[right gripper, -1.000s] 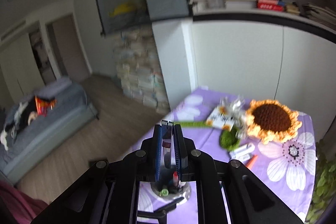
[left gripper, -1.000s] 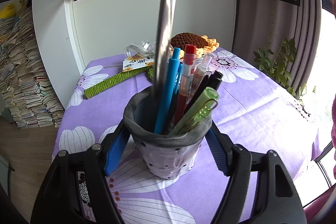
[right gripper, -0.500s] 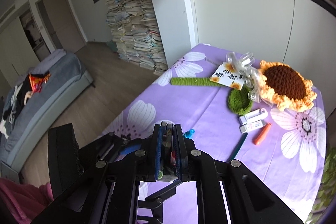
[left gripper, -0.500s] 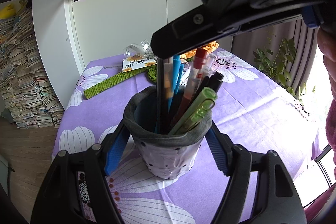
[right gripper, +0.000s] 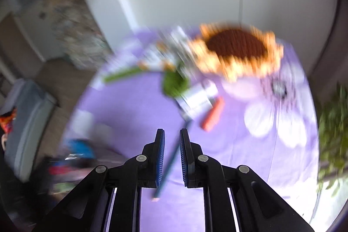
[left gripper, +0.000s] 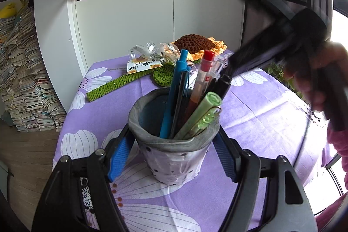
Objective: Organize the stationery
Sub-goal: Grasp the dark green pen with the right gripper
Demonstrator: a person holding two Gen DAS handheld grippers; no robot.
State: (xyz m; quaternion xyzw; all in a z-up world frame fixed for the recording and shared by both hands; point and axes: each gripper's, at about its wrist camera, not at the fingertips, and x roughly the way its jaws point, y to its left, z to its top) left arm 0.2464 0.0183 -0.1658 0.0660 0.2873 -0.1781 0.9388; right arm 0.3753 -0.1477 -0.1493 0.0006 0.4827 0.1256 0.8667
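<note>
A grey fabric pen holder point(left gripper: 174, 158) with dark dots stands on the purple flowered tablecloth point(left gripper: 261, 114). My left gripper point(left gripper: 171, 140) is shut on it, one blue pad against each side. Inside stand a blue pen point(left gripper: 176, 88), a slim dark pen point(left gripper: 181, 99), a red-capped pen point(left gripper: 203, 75), a black pen point(left gripper: 221, 84) and green pens point(left gripper: 200, 114). My right gripper point(right gripper: 172, 134) points down at the table, its jaws nearly together and empty. A dark teal pencil point(right gripper: 174, 151) lies on the cloth below and shows through the narrow gap. In the left wrist view a hand point(left gripper: 308, 71) carries that gripper at the right, blurred.
An orange marker point(right gripper: 212, 115) and small white items point(right gripper: 198, 97) lie beyond the pencil. A crochet sunflower point(left gripper: 193, 45), its green stem point(left gripper: 117, 84), a ribbon and a card sit at the table's back. Book stacks point(left gripper: 26, 79) stand left of the table and a plant to its right.
My right gripper lowered the dark pen into the holder, left it there and swung away to the right, tilting down toward the table. The left gripper and the holder stayed put.
</note>
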